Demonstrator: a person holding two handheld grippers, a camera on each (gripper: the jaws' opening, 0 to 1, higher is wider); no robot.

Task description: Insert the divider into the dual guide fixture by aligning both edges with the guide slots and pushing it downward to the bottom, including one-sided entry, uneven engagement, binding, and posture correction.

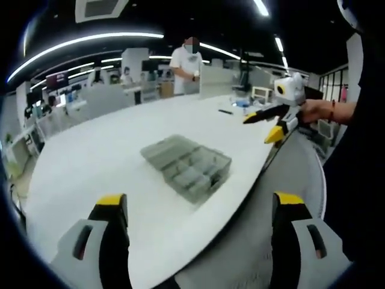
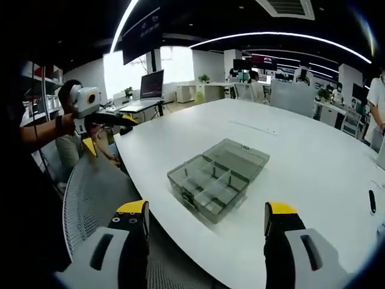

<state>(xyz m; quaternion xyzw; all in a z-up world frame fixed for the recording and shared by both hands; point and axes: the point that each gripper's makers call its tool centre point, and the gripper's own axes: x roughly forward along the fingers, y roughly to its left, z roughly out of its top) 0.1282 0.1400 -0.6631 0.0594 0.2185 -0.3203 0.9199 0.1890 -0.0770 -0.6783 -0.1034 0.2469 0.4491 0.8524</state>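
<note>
A grey see-through compartment box (image 1: 187, 165) lies open on the white table (image 1: 90, 162), its lid folded flat beside the base. Thin dividers stand between the base's cells (image 2: 207, 186); I cannot make out a loose divider. My left gripper (image 1: 200, 208) is open, well short of the box and with nothing between its fingers. My right gripper (image 2: 206, 214) is open too, hovering off the table's near edge in front of the box (image 2: 218, 177). Each gripper appears in the other's view, held off the table's edge: the right gripper (image 1: 263, 127) and the left gripper (image 2: 108, 132).
A person in a white shirt (image 1: 185, 63) stands at the far side of the table. A small black item (image 2: 372, 201) lies near the right edge, and a laptop (image 2: 150, 87) sits on a desk behind. A grey mesh chair (image 2: 90, 192) stands beside the curved table edge (image 2: 150, 198).
</note>
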